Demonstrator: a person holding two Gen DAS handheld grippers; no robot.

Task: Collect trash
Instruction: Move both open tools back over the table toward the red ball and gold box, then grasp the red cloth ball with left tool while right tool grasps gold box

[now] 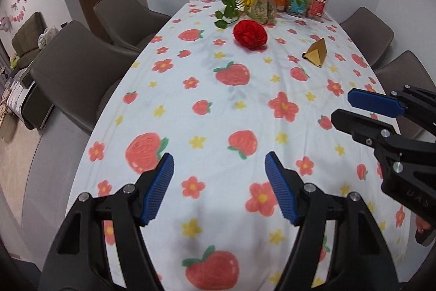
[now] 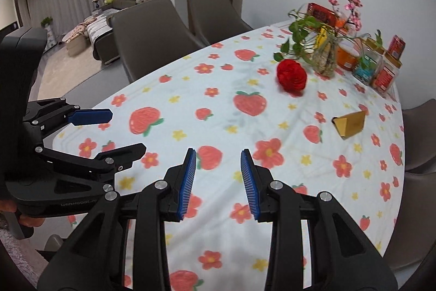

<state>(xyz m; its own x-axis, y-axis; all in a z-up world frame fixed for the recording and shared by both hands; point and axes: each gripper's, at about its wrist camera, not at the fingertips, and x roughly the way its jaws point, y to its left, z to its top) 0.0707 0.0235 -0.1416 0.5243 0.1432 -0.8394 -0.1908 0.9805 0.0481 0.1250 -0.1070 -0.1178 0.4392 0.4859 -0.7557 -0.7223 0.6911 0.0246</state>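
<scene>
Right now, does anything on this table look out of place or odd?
Two things lie loose on the tablecloth, apart from the cluster at the far end: a red paper ball and a gold paper box, tipped on its side.

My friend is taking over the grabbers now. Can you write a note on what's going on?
Left tool: open, empty, above the near end of the table.
Right tool: open, empty, beside it.
Trash: red paper ball lies mid-table near the vase; gold folded box lies to its right.
Done: nothing picked up.
Left: grab both. No bin is in view.
</scene>
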